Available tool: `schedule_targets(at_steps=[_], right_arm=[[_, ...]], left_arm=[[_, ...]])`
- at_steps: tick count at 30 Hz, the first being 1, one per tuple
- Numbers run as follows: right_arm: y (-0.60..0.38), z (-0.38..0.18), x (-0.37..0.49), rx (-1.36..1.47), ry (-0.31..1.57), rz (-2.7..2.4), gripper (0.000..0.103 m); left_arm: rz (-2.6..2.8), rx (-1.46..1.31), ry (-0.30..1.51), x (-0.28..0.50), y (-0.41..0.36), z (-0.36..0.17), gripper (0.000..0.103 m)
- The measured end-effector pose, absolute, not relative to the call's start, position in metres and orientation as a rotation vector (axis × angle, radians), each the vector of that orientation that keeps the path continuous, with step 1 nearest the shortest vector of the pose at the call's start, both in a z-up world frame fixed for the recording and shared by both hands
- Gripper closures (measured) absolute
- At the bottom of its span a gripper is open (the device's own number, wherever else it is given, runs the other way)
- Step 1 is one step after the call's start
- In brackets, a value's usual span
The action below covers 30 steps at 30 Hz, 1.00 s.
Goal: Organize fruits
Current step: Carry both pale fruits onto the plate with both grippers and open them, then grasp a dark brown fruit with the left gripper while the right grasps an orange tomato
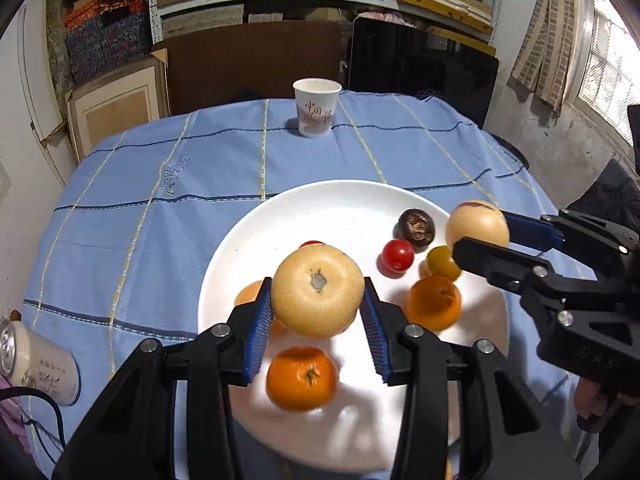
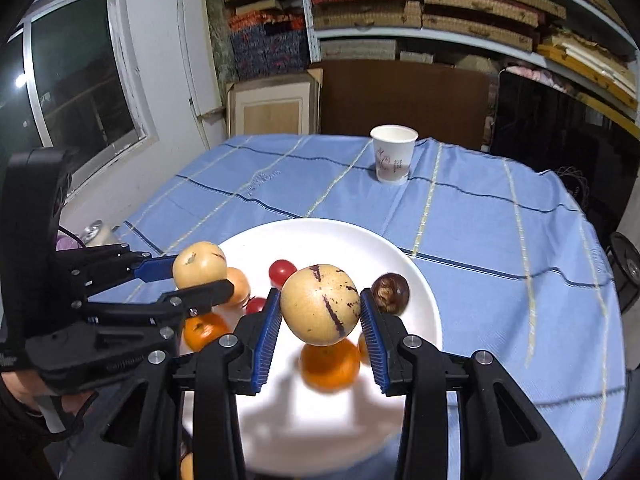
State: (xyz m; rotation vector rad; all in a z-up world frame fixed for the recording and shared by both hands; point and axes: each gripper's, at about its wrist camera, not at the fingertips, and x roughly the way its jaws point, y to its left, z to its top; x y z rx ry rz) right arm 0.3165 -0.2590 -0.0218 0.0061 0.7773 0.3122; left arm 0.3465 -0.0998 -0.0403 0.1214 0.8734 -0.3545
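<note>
My left hand-held gripper [image 1: 318, 312] clamps a pale pear [image 1: 318, 291] mid-frame; my right hand-held gripper [image 2: 320, 320] grips a streaked pear [image 2: 320, 305] above the white plate [image 2: 416, 280].

left gripper [image 1: 318, 308] | jaws clamp pear [image 1: 318, 291] | above plate [image 1: 320, 208]

The plate [image 1: 320, 204] is cut off at the bottom edge in both wrist views, its near rim hidden behind the gripper bodies. The held pear [image 1: 318, 292] covers most of one orange fruit [image 1: 250, 294] and a red tomato [image 1: 311, 243]. The nearest orange [image 1: 302, 378] is motion-blurred. The can [image 1: 38, 364] runs off the left edge. Print on the paper cup [image 1: 316, 114] is too small to read.
</note>
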Motion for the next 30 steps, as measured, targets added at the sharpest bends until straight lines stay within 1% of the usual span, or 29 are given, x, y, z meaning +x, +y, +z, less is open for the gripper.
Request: schedule_targets(at_steps=[4, 5, 6, 8, 10, 15, 16, 19, 21, 25, 30], right_arm=[[-0.254, -0.034, 0.330, -0.006, 0.802, 0.320, 0.062], [-0.253, -0.034, 0.330, -0.010, 0.796, 0.317, 0.061], [-0.253, -0.033, 0.328, -0.009, 0.781, 0.309, 0.055], [-0.254, -0.029, 0.323, -0.008, 0.764, 0.307, 0.053], [-0.256, -0.023, 0.316, -0.006, 0.752, 0.305, 0.052], [-0.266, -0.004, 0.279, 0.051, 0.733, 0.321, 0.052], [-0.266, -0.002, 0.267, 0.053, 0.736, 0.327, 0.052], [-0.267, -0.004, 0.229, 0.060, 0.747, 0.335, 0.051], [-0.266, -0.009, 0.199, 0.074, 0.757, 0.342, 0.051], [-0.263, -0.027, 0.144, 0.095, 0.776, 0.336, 0.046], [-0.251, -0.060, 0.095, 0.069, 0.788, 0.289, 0.046]], left_arm=[[-0.352, 0.126, 0.917, 0.360, -0.101, -0.057, 0.061], [-0.346, 0.125, 0.926, 0.362, -0.100, -0.060, 0.059], [-0.340, 0.122, 0.924, 0.362, -0.098, -0.061, 0.055], [-0.325, 0.106, 0.898, 0.360, -0.093, -0.056, 0.037], [-0.323, 0.088, 0.869, 0.355, -0.088, -0.046, 0.030], [-0.340, 0.073, 0.826, 0.323, -0.077, -0.021, 0.027], [-0.339, 0.075, 0.820, 0.310, -0.074, -0.019, 0.024], [-0.354, 0.072, 0.822, 0.276, -0.063, -0.018, 0.020], [-0.359, 0.081, 0.822, 0.252, -0.057, -0.022, 0.019], [-0.385, 0.114, 0.832, 0.197, -0.044, -0.038, 0.018], [-0.374, 0.131, 0.813, 0.140, -0.027, -0.059, 0.015]])
